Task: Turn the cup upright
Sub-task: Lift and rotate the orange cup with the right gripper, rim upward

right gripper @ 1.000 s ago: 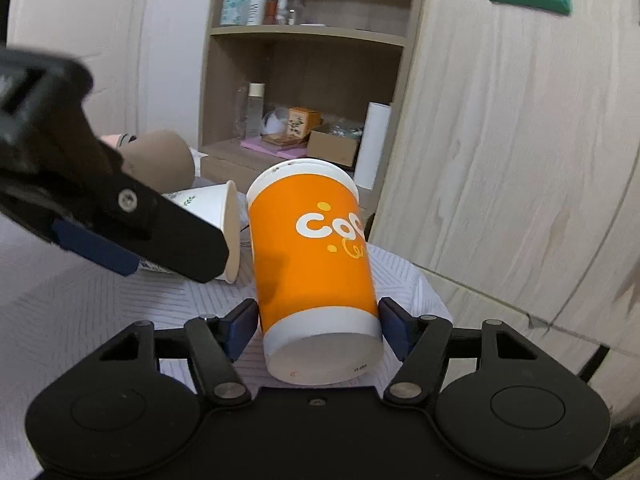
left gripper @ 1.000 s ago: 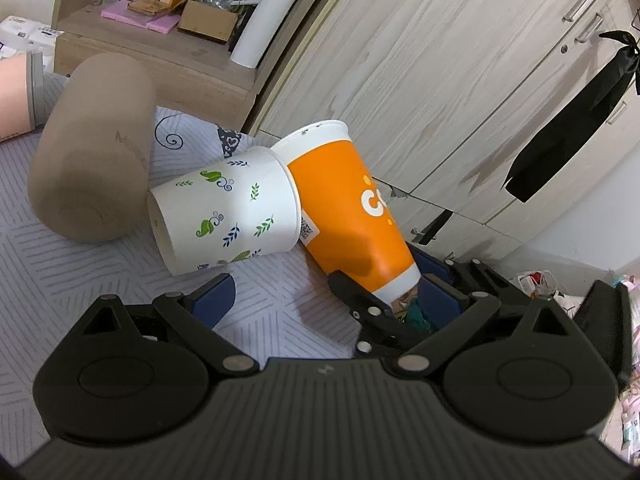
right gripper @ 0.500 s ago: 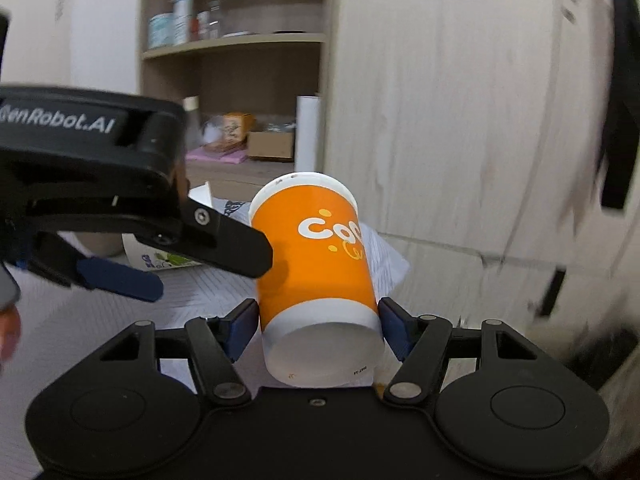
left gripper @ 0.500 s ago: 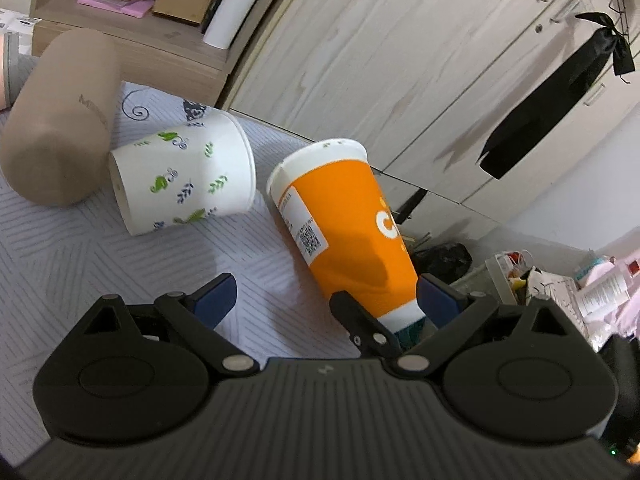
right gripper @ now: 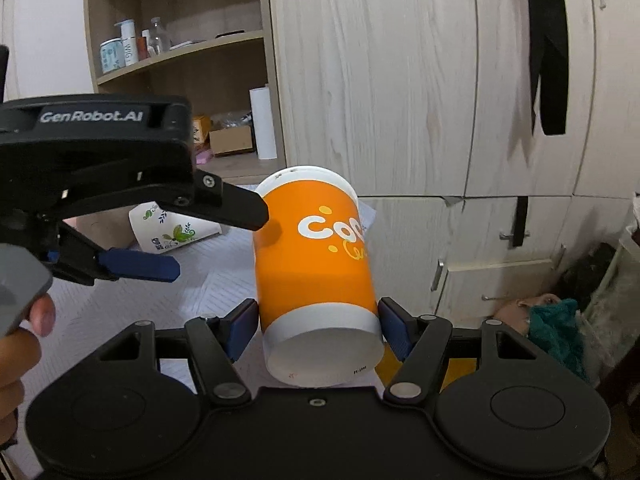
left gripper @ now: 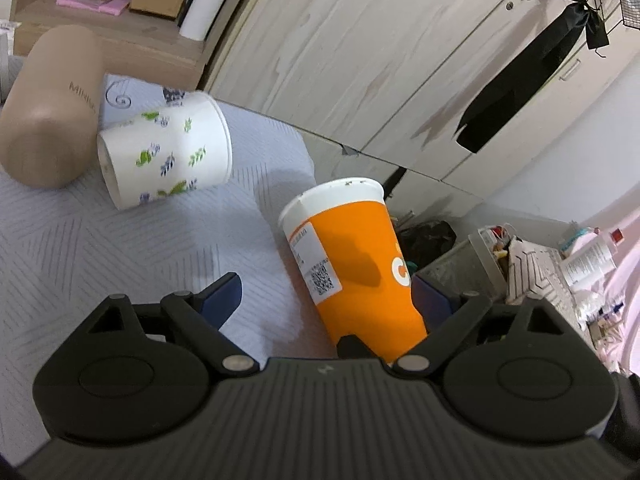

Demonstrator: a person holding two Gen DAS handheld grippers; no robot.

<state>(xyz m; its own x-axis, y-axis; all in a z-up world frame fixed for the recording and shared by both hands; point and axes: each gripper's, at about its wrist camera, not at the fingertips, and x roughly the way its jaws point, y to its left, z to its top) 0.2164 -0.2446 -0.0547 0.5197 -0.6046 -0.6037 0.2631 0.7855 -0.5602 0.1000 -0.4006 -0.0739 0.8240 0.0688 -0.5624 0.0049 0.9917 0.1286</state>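
- A tan cylinder-shaped case (left gripper: 48, 108) with rounded ends and a smooth matte skin lies on its side at the far left of the bench (left gripper: 80, 248), which wears a white cloth printed with thin grey chevron lines.
- Touching the case, a white paper cup (left gripper: 168, 156) with small green and blue leaf prints lies on its side, flat base toward the left wrist camera and rolled rim pointing away.
- The left tool (left gripper: 324, 292) is black ribbed plastic with blue pads; its fingers are spread wide and grip nothing. In the right wrist view it (right gripper: 152, 236) hangs to the left of the orange cup, its upper finger tip close to the cup's wall; whether it touches cannot be told.
- The orange cup (right gripper: 316, 268) is a tall, tapered paper cup with a glossy orange wall, white lettering, a white band at the bottom and a white rolled rim. A white label with a square code (left gripper: 316, 268) shows on its side in the left wrist view.
- The cup is tilted, not upright: base toward the right wrist camera, rim leaning away and up, held at the bench's right edge.
- The right tool (right gripper: 316, 328) is clamped on the orange cup, a blue pad (right gripper: 394, 330) pressed on each side of the white bottom band.
- Behind stand pale wood-grain cupboard doors (right gripper: 420, 80), with an open shelf (right gripper: 180, 52) of bottles and boxes to their left.
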